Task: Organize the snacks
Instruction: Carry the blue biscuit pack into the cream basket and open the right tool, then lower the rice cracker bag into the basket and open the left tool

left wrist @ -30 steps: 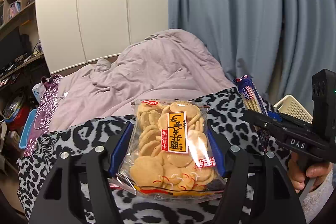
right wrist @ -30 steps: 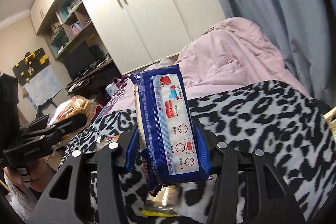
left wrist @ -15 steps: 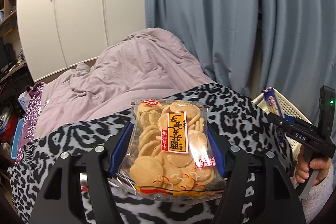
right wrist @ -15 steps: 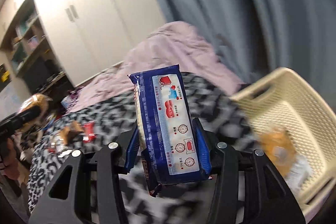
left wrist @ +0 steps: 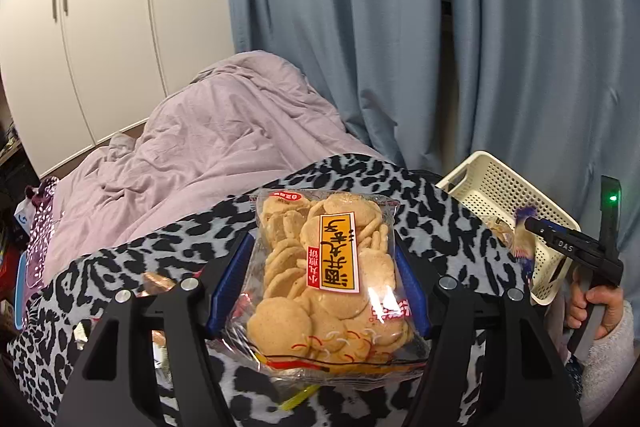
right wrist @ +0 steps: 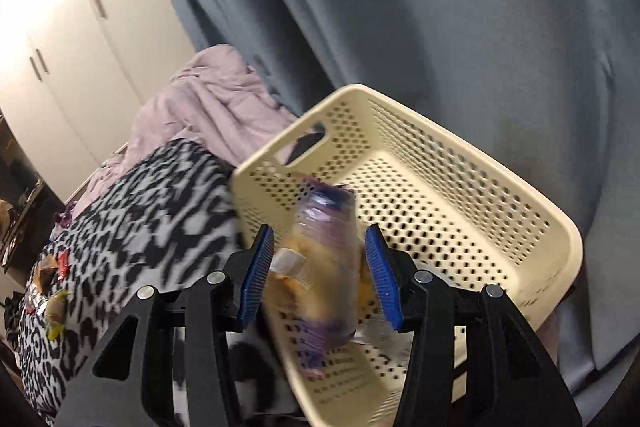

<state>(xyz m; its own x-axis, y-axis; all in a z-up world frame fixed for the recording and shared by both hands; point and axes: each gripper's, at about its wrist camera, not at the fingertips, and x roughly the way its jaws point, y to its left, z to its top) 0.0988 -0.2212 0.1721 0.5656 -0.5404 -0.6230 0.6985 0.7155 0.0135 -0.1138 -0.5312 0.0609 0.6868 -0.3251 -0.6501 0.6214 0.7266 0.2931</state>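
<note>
Left gripper [left wrist: 320, 283] is clamped on a clear bag of round rice crackers [left wrist: 326, 279], blue pads pressing both sides, dead center low in the left wrist frame above the leopard-print blanket [left wrist: 120, 267]. In the right wrist view, the right gripper [right wrist: 320, 271] has a blurry blue snack pack [right wrist: 324, 267] between its pads, but there's a gap on each side, so I can't tell if it's still gripped. The pack sits over the cream perforated basket [right wrist: 460, 187] at center right.

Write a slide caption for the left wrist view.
Left tool holding a rice cracker bag above leopard-print blanket.
</note>
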